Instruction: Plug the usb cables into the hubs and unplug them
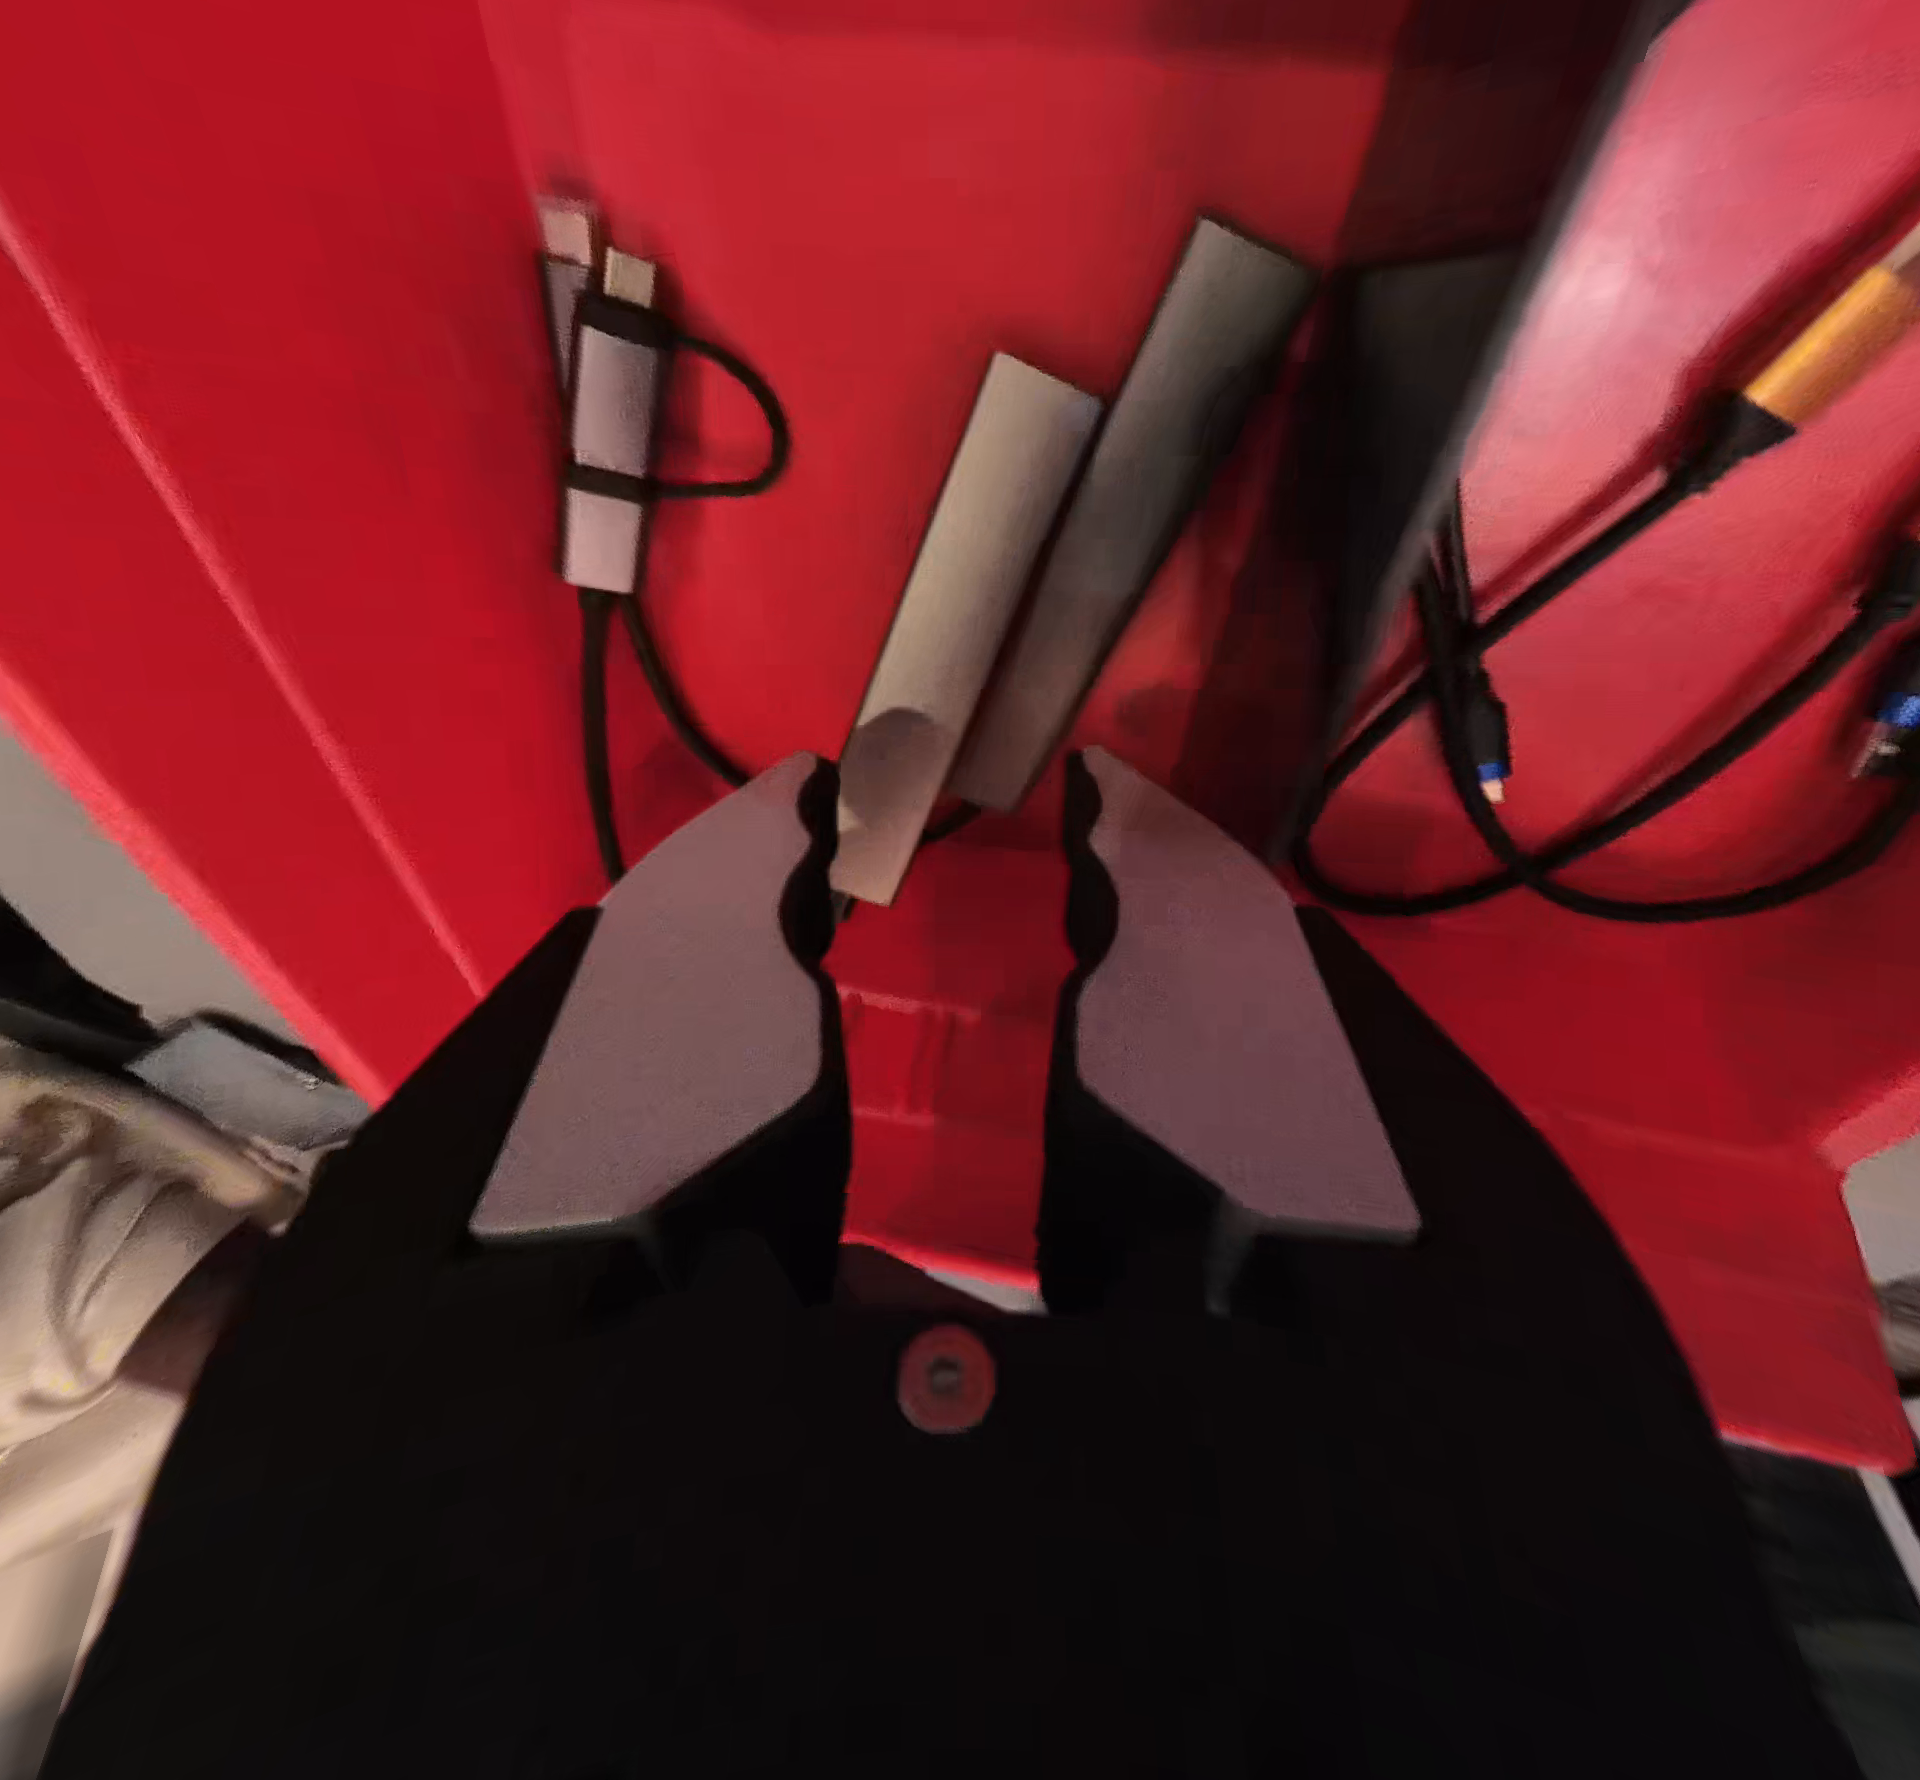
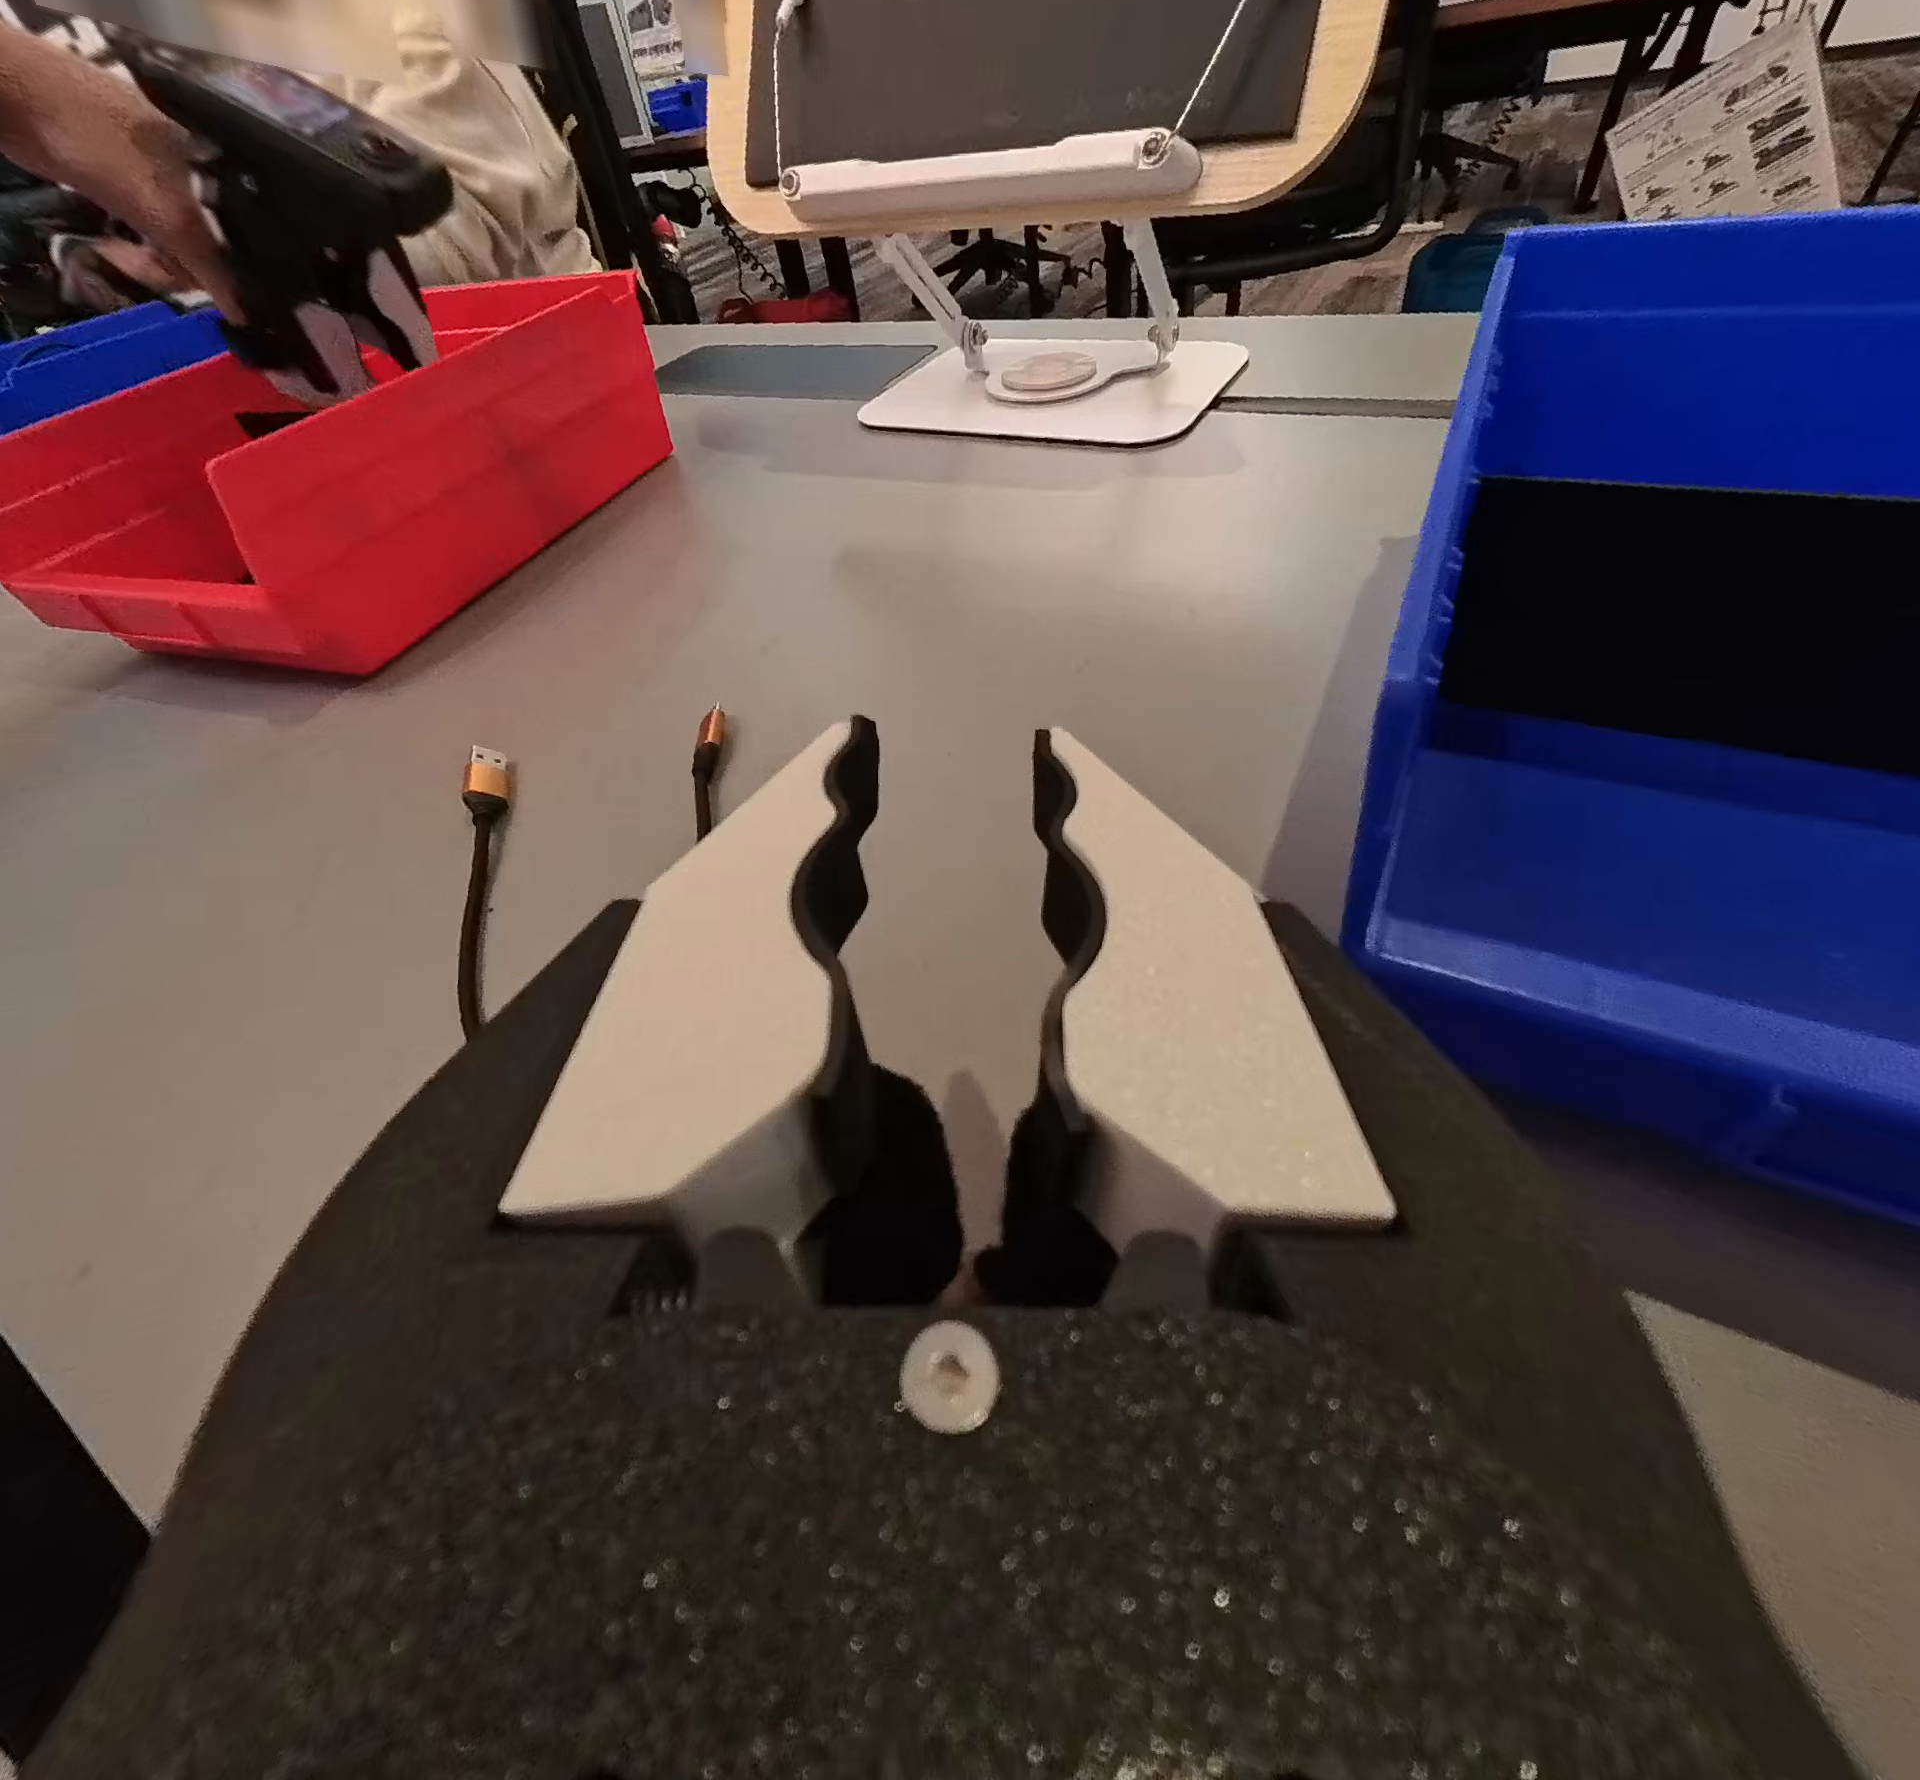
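Left hand-held gripper (image 1: 951, 774) agape over grey hubs (image 1: 977, 587) in red bin (image 1: 312, 380), right hand-held gripper (image 2: 956, 743) parted, empty, no legible writing

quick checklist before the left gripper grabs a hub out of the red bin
1. Left gripper open: ok.
2. Grey hubs reachable in red bin: ok, two lie side by side.
3. Fingers straddle one hub only: not ok, left finger overlaps the nearer hub's end.
4. Hub cables free of tangles: cannot tell.
5. Right gripper open, empty: ok.
6. Orange-tipped cable ready on table: ok.
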`<move>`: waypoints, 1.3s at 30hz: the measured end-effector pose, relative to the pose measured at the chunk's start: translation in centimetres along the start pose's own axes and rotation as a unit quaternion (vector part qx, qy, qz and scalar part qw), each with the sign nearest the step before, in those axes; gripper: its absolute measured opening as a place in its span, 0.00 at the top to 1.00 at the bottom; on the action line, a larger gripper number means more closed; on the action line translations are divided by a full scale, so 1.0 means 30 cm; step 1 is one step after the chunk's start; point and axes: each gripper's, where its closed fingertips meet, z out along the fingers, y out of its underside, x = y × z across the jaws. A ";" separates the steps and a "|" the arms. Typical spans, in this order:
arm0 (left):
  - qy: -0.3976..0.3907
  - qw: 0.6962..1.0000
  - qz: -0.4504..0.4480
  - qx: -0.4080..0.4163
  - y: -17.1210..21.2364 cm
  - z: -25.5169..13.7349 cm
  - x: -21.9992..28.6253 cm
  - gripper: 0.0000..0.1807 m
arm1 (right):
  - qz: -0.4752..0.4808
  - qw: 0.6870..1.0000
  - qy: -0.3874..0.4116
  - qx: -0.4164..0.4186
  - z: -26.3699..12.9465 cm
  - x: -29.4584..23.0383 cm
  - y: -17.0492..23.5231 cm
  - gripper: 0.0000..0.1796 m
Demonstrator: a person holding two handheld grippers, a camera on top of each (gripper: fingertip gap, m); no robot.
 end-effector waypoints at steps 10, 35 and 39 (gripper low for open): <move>0.013 0.999 -0.009 -0.038 0.032 0.062 -0.026 0.86 | 0.005 1.000 -0.012 -0.002 -0.001 -0.019 0.004 0.84; 0.104 0.927 0.324 0.161 -0.723 -0.715 0.840 0.88 | -0.236 0.939 -0.242 0.056 0.067 -0.539 -0.253 0.73; 0.105 0.926 0.329 0.154 -0.781 -0.674 0.888 0.88 | -0.241 0.939 -0.244 -0.002 0.066 -0.554 -0.164 0.73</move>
